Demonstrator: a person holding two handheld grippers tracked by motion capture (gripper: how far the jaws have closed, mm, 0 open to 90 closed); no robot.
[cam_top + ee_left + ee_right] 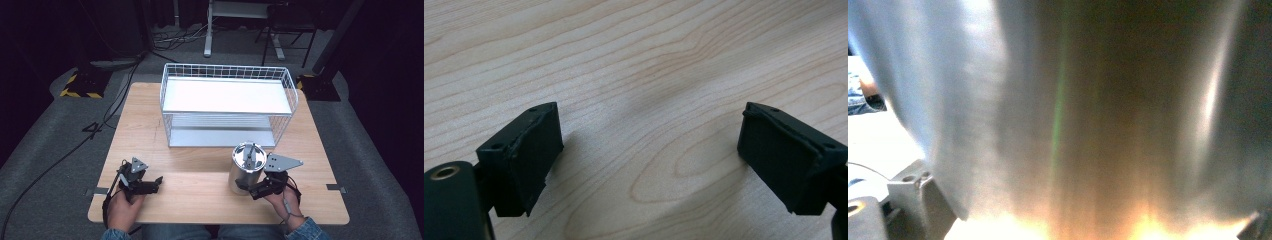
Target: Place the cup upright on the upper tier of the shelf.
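A brushed-steel canister (246, 169) with a lid stands upright on the wooden table (195, 187), right of centre near the front. My right gripper (248, 189) is pressed against its lower front side. In the right gripper view the canister's wall (1073, 100) spans the whole gap between the jaws, so the gripper is shut on it. My left gripper (156, 183) rests low over the table's front left. It is open, with bare wood between its fingers (521, 150).
A white wire basket shelf (227, 67) with two levels stands at the back middle of the table, just behind the canister. Cables and stand legs lie on the grey floor beyond the table.
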